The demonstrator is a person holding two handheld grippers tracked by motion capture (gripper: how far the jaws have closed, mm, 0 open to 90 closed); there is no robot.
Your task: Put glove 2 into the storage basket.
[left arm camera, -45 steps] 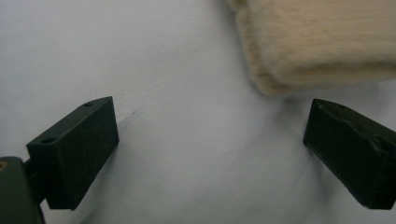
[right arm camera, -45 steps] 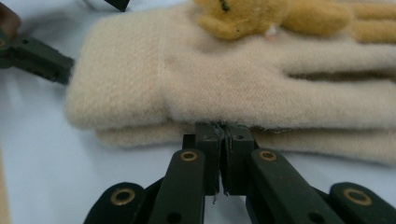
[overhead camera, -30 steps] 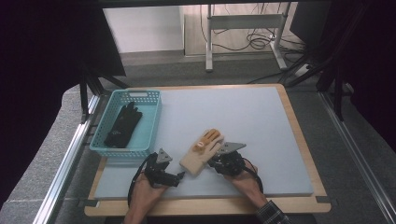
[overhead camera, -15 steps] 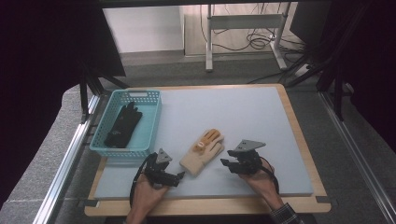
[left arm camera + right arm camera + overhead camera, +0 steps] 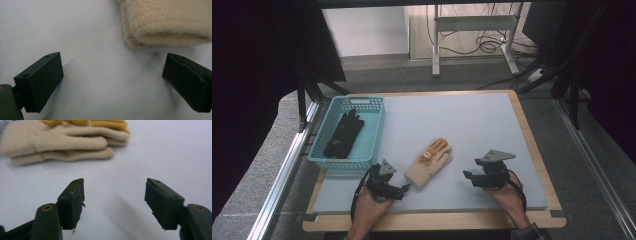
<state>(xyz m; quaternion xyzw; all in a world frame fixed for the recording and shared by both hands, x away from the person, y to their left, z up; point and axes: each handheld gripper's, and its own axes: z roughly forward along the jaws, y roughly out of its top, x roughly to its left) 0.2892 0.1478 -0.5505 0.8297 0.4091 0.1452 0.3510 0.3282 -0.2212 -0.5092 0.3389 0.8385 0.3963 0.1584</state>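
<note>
Left gripper (image 5: 404, 187): jaws spread wide, nothing between them, low over the pale grey mat (image 5: 472, 125). In the left gripper view (image 5: 112, 82) the cuff of the cream glove (image 5: 166, 23) lies just ahead and toward its right jaw, apart from both jaws. That view cuts the glove off at the top and right edges, so its fingers are hidden there.

Right gripper (image 5: 468, 176): jaws also wide apart, empty, pointing toward the cream glove (image 5: 428, 165) from its right side, near but not touching. In the right gripper view (image 5: 113, 205) the glove (image 5: 62, 142) lies ahead and to the left, fingers stacked and pointing right. Mustard-yellow parts show along the top edge, cut off by the frame. Whether this is one glove or a pair laid together cannot be told.

From above, both hands enter at the bottom edge, forearms cut off. A small round patch sits on the glove's yellow part; too small to read.

Beyond the left gripper and to its left, a teal basket (image 5: 374, 137) rests on the mat's corner with a black glove (image 5: 343, 132) lying inside. Its detail is lost in the dark fabric.

Wooden table edge (image 5: 532, 135) frames the mat. Dark surroundings left and right hide whatever is there. No legible writing or brand marks anywhere.
</note>
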